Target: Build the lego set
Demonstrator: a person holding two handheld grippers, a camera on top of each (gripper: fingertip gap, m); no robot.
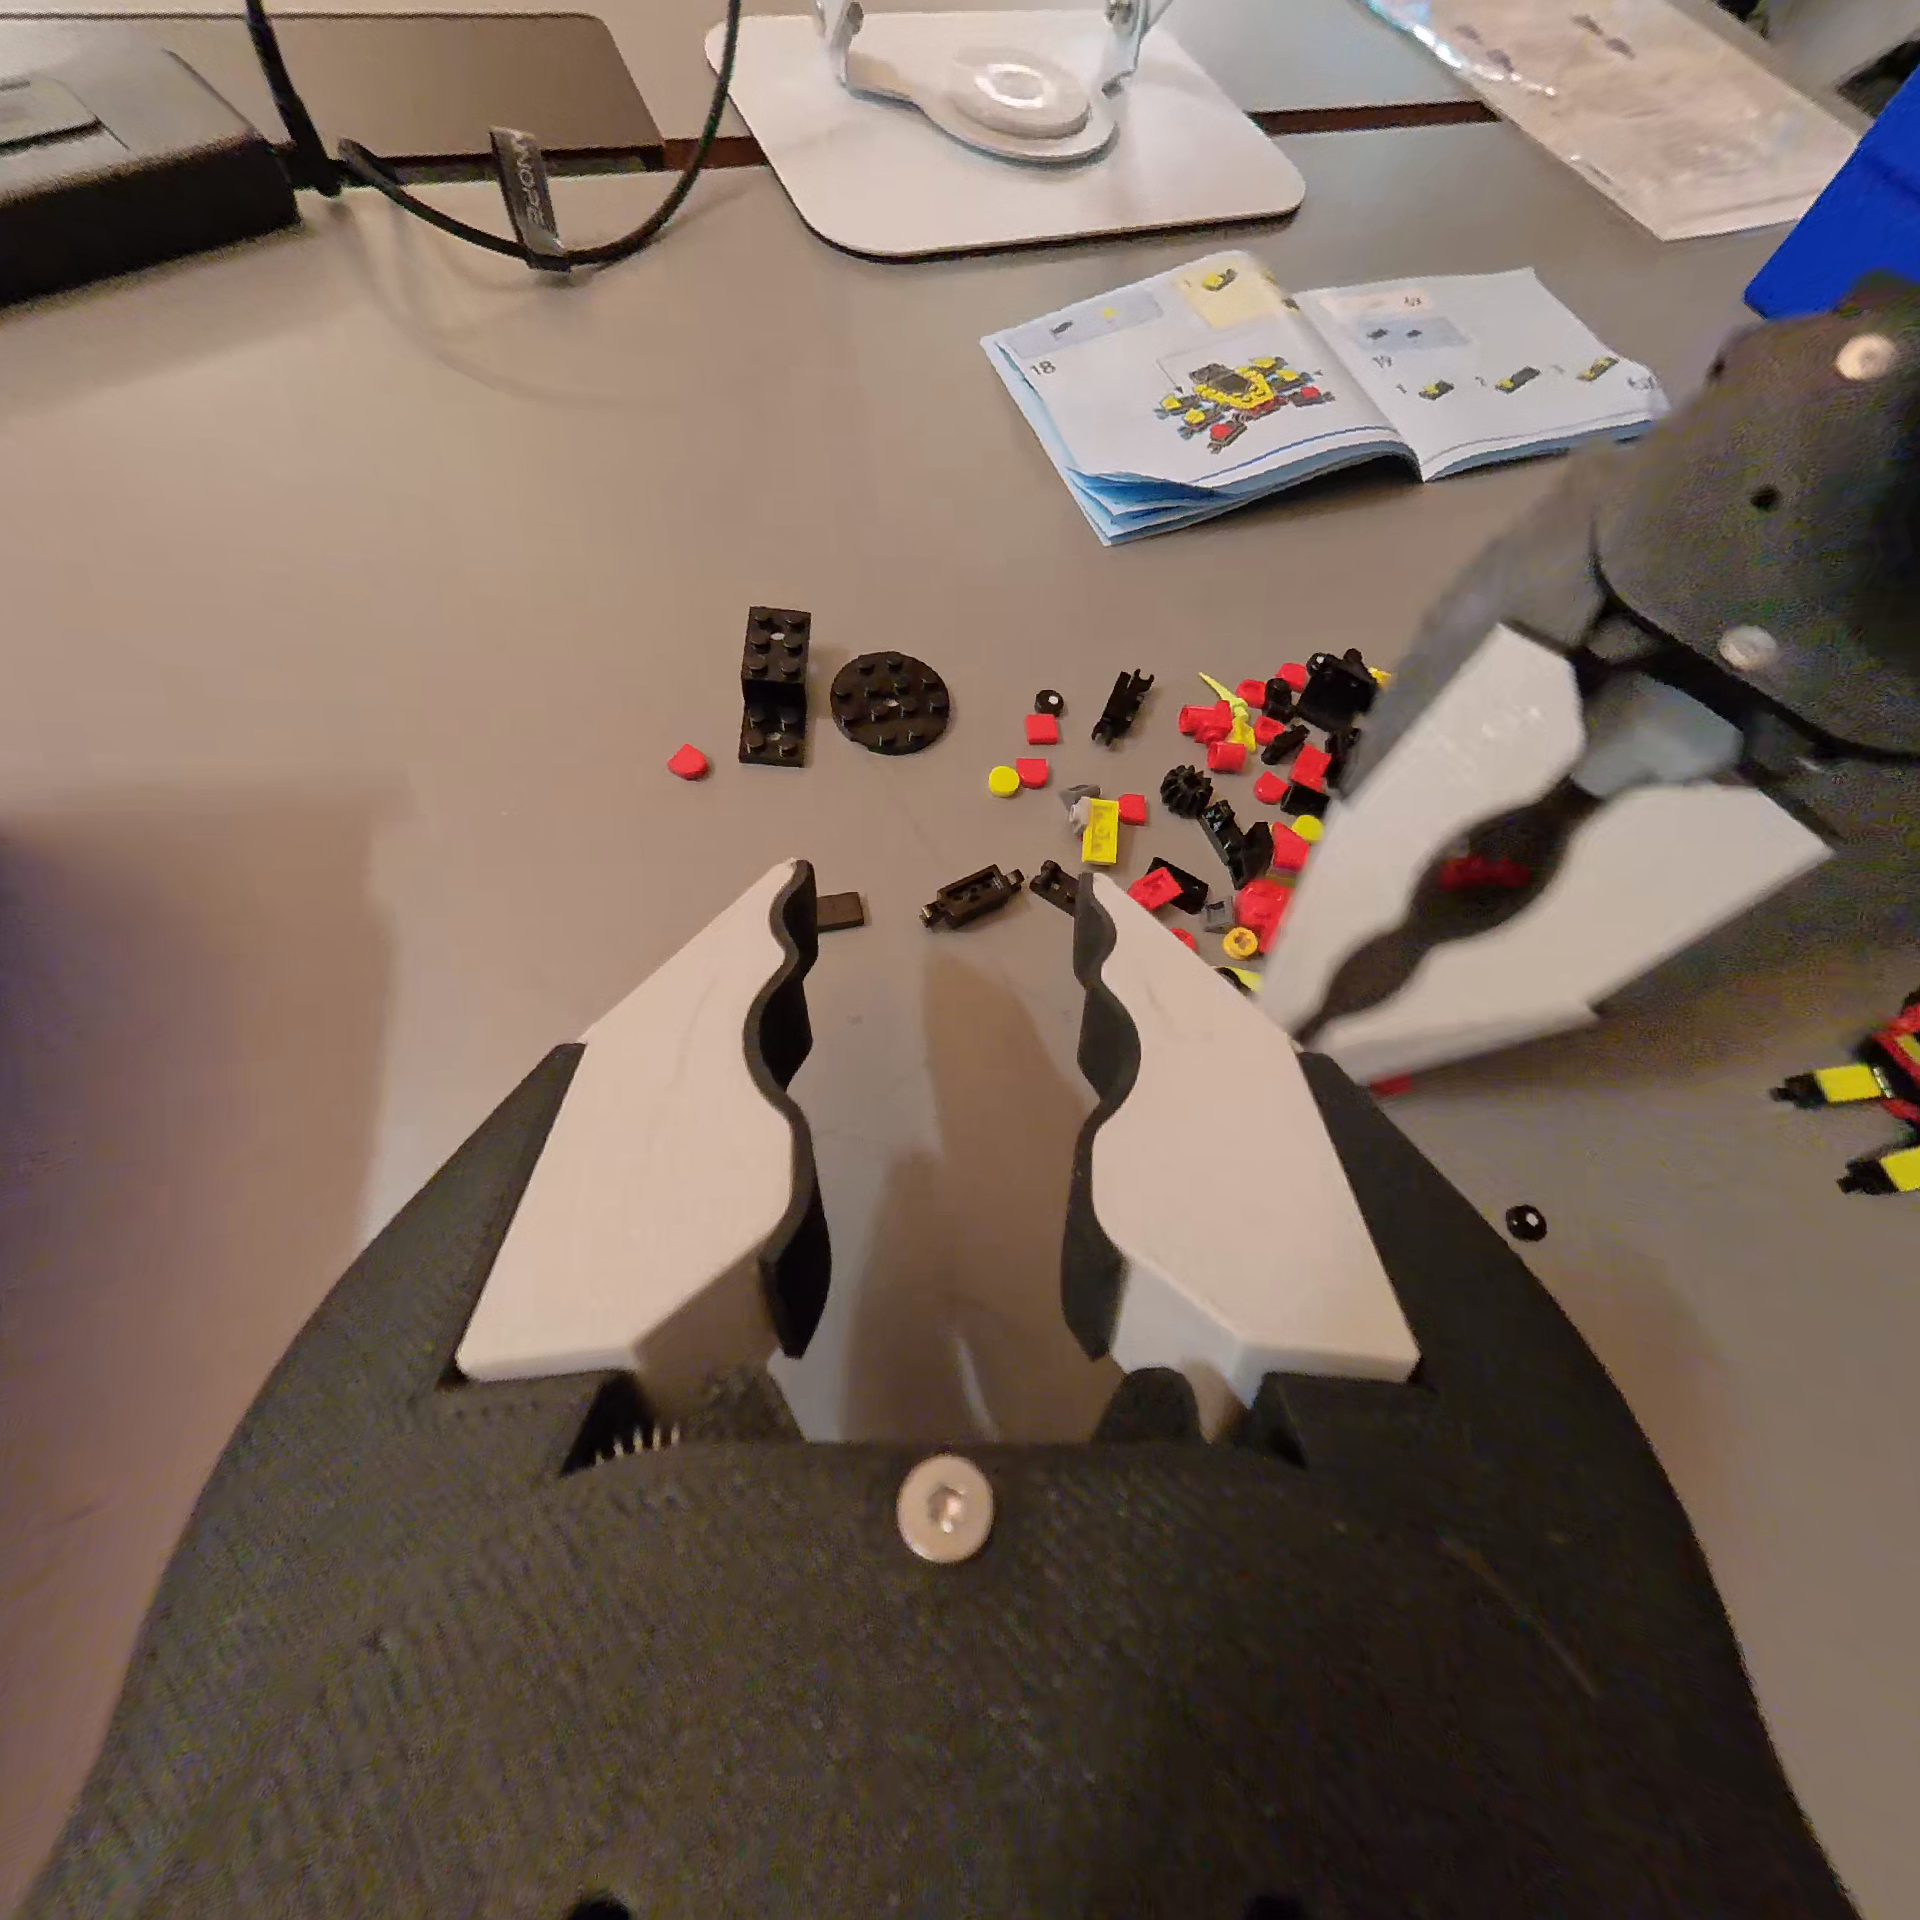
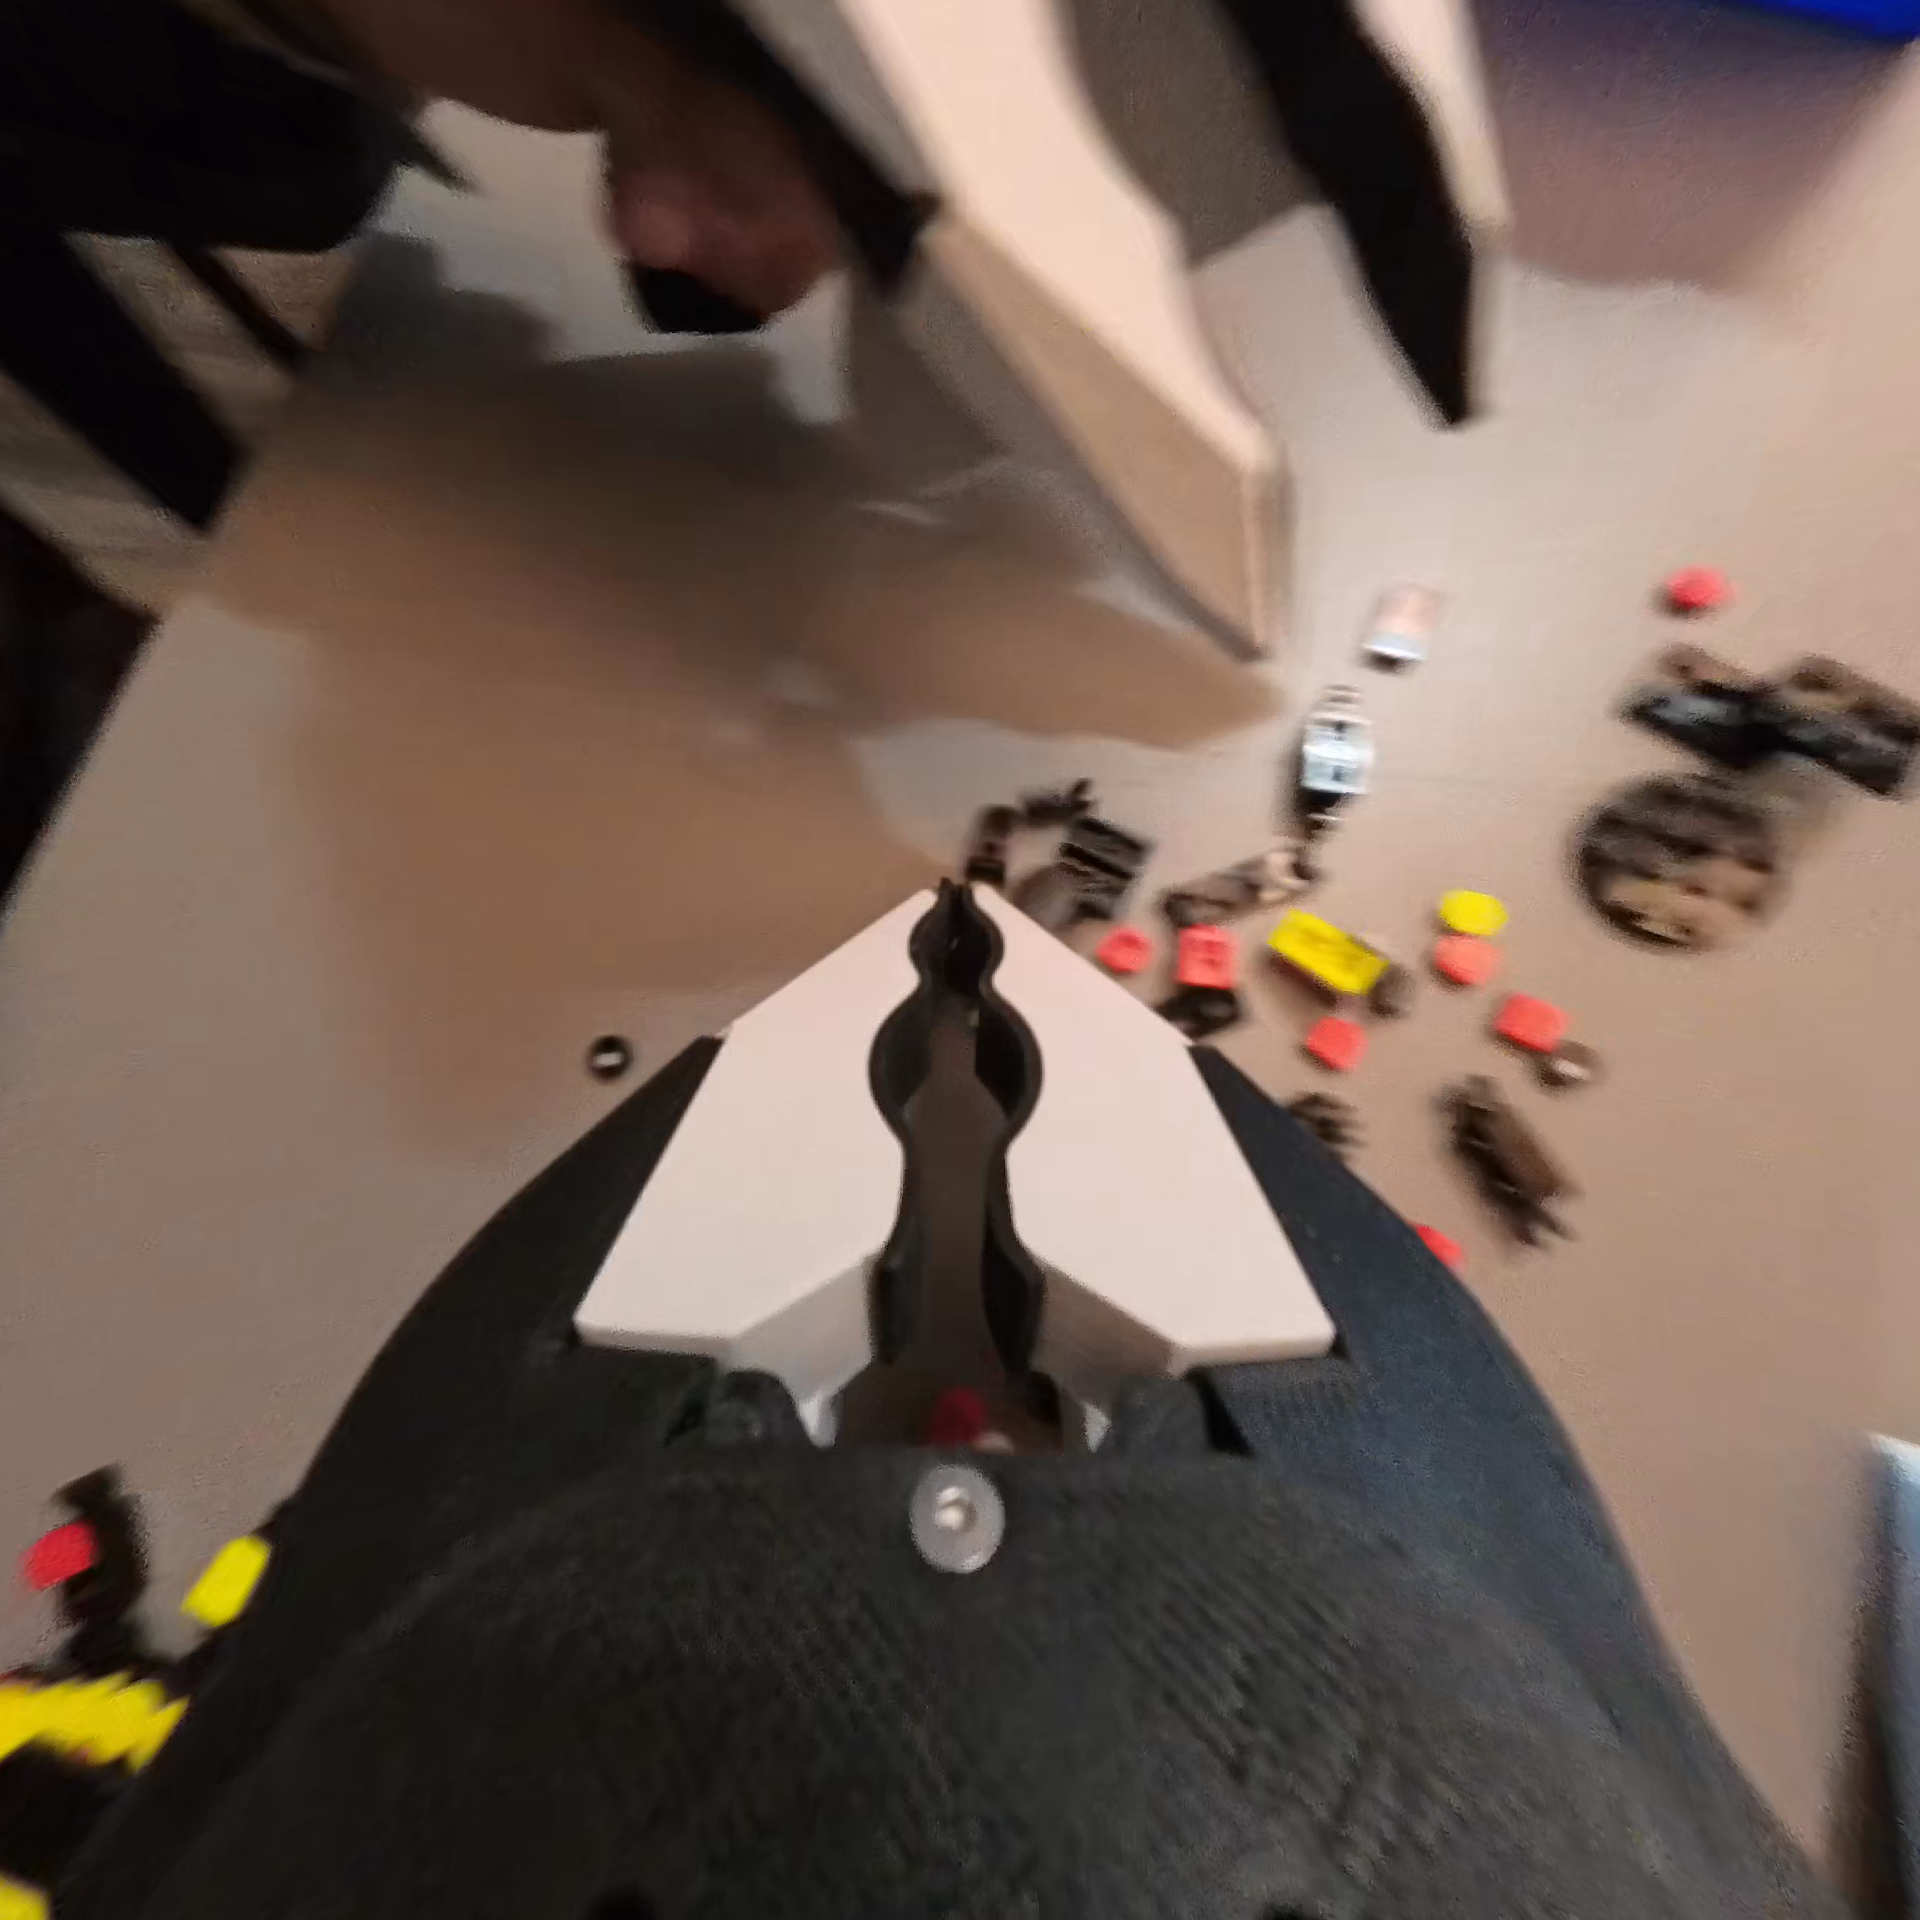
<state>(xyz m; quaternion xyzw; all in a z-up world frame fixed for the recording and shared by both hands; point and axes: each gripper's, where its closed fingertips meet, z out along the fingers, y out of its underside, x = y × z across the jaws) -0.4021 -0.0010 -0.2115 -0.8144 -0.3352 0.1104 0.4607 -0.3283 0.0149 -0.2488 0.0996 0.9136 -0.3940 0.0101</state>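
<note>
A lego build stands partway done on a grey tabletop [image 1: 436, 582]: a black, yellow and red partial model [image 1: 1870, 1101] sits at the right edge of the left wrist view, only its limb-like ends showing, while a scatter of loose red, yellow and black pieces [image 1: 1236, 800] lies unused in the middle of the tabletop. Apart from that pile rest a black bracket brick [image 1: 775, 686], a black round plate [image 1: 889, 701] just beside it, and a lone red piece [image 1: 688, 764] to the left. An open instruction booklet [image 1: 1320, 390] lies beyond the pile, suggesting that many steps are likely left. The left tool [image 1: 940, 894] hovers low over the tabletop with its two fingers spread and nothing between them, its tips near a small black clip plate [image 1: 971, 896]. The right tool [image 2: 951, 904] reaches in from the right over the near edge of the pile, angled down toward the tabletop, its fingers drawn together at the tips; a sliver of dark material may sit there, but blur makes it impossible to tell whether a piece is pinched. A white stand base [image 1: 997, 135] and black cable [image 1: 468, 208] sit at the far side.
</note>
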